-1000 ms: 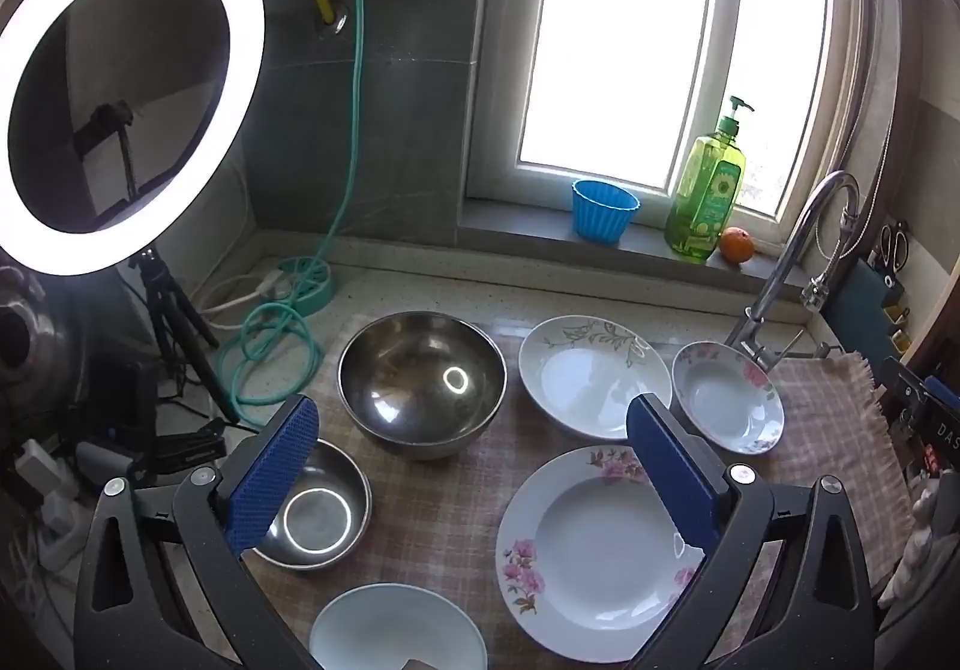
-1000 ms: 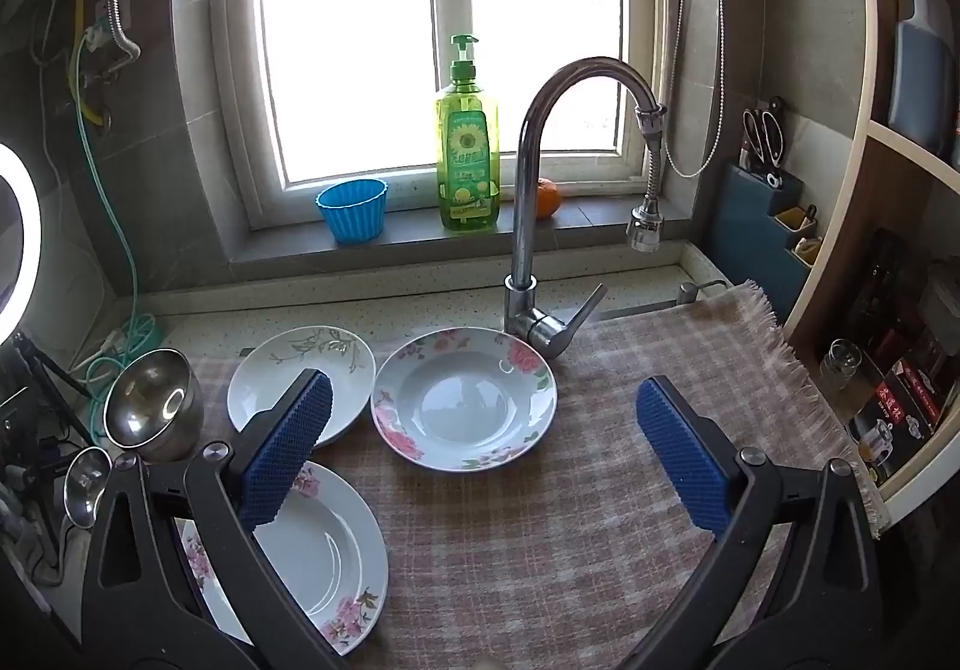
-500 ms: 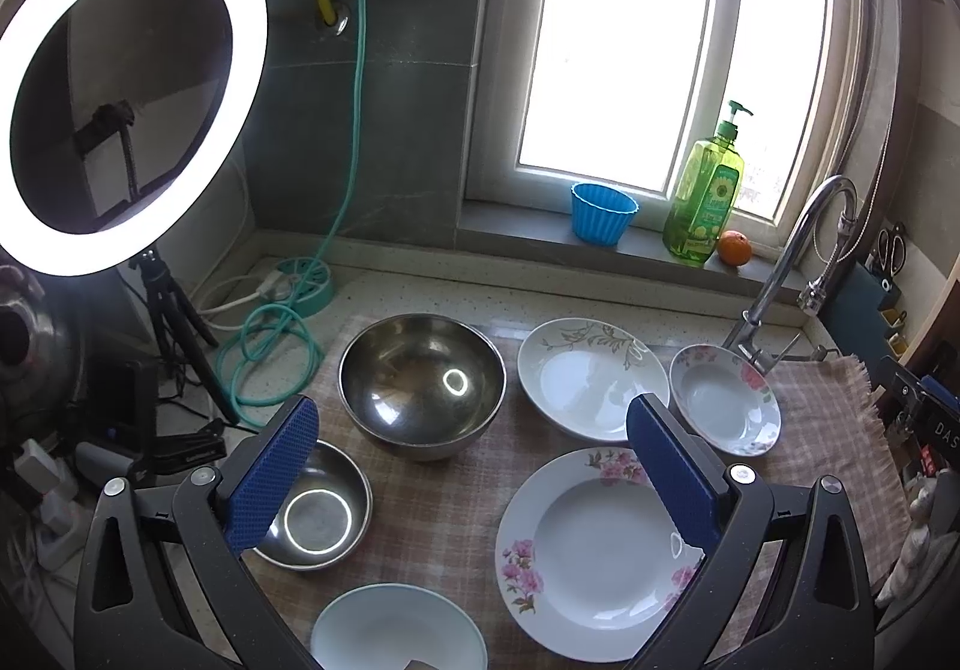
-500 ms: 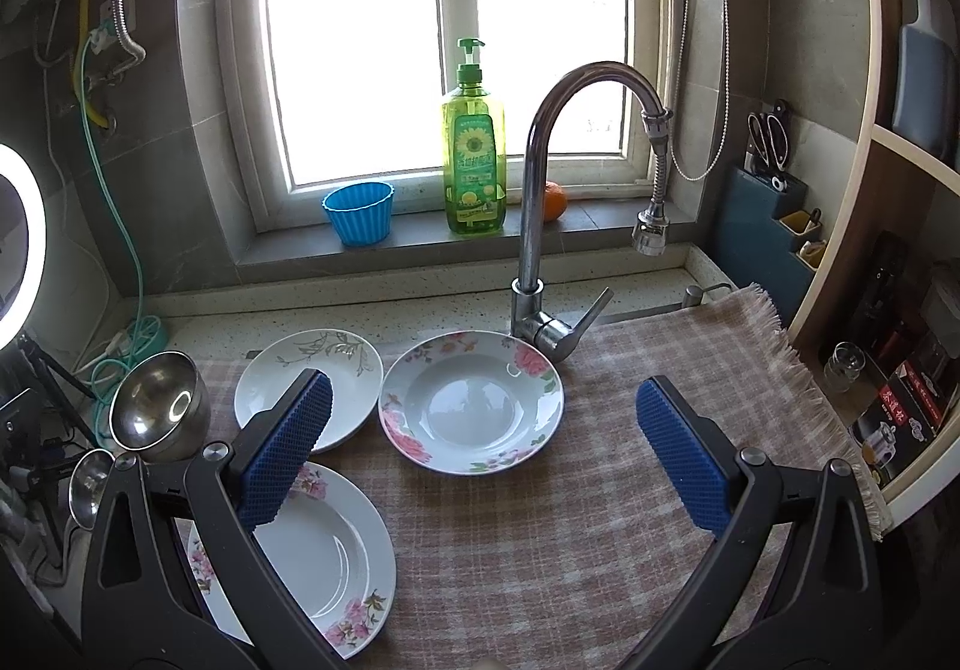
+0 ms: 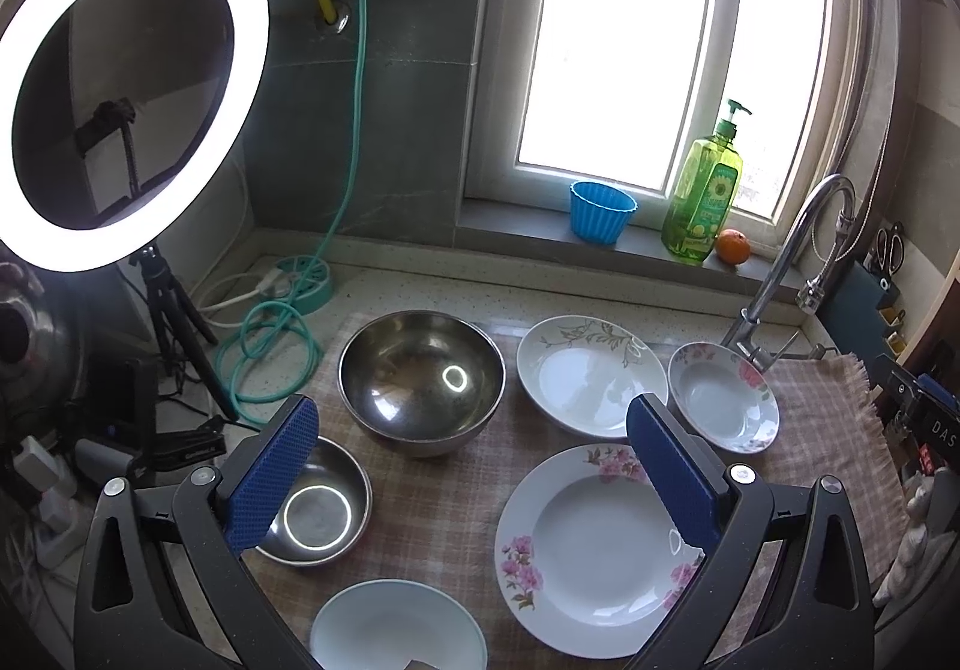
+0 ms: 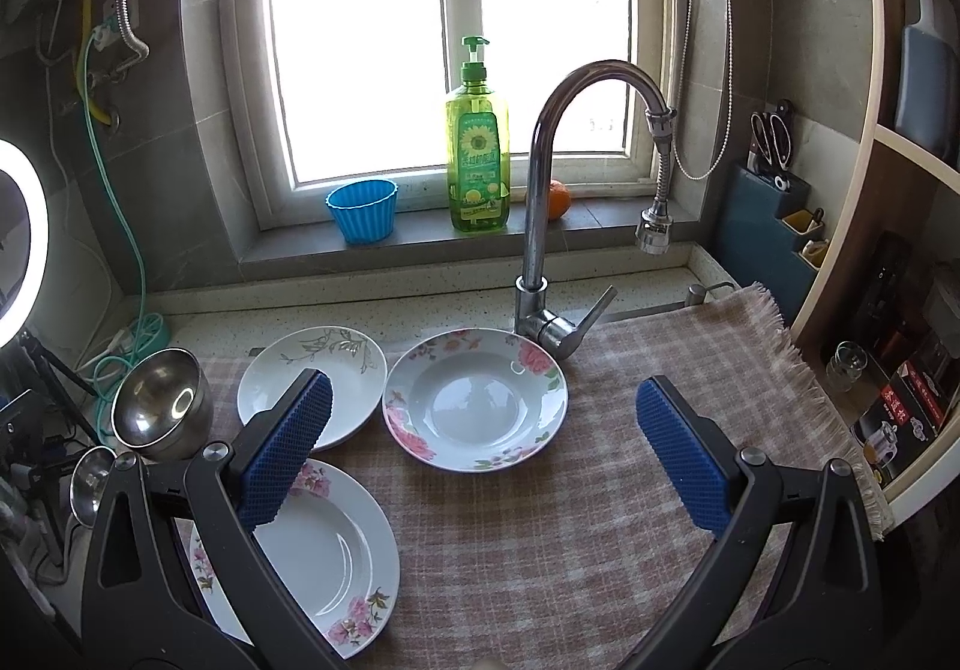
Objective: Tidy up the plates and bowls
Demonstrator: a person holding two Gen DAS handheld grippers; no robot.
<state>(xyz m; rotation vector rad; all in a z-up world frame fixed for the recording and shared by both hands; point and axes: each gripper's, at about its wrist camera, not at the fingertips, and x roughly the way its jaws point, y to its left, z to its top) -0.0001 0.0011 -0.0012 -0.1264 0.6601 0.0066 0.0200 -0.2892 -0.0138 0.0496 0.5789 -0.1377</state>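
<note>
On a checked cloth (image 5: 444, 514) lie a large steel bowl (image 5: 420, 379), a small steel bowl (image 5: 318, 514), a white bowl (image 5: 396, 631), a leaf-patterned plate (image 5: 591, 373), a small pink-flowered deep plate (image 5: 723, 397) and a large pink-flowered plate (image 5: 600, 550). My left gripper (image 5: 474, 472) hovers open above them, holding nothing. My right gripper (image 6: 486, 454) is open and empty above the small flowered plate (image 6: 474, 400), with the leaf plate (image 6: 312, 382), the large flowered plate (image 6: 318, 556) and the big steel bowl (image 6: 159, 403) to its left.
A chrome tap (image 6: 540, 226) stands right behind the small flowered plate. A blue cup (image 6: 363, 211), green soap bottle (image 6: 477, 154) and orange (image 6: 558, 199) sit on the sill. Ring light (image 5: 114, 88) and green hose (image 5: 270, 346) at left; shelves (image 6: 888, 310) at right.
Both grippers have drifted slightly; in the right view the scene shifted a little right and nearer. Jaws stay open, and no dish has moved.
</note>
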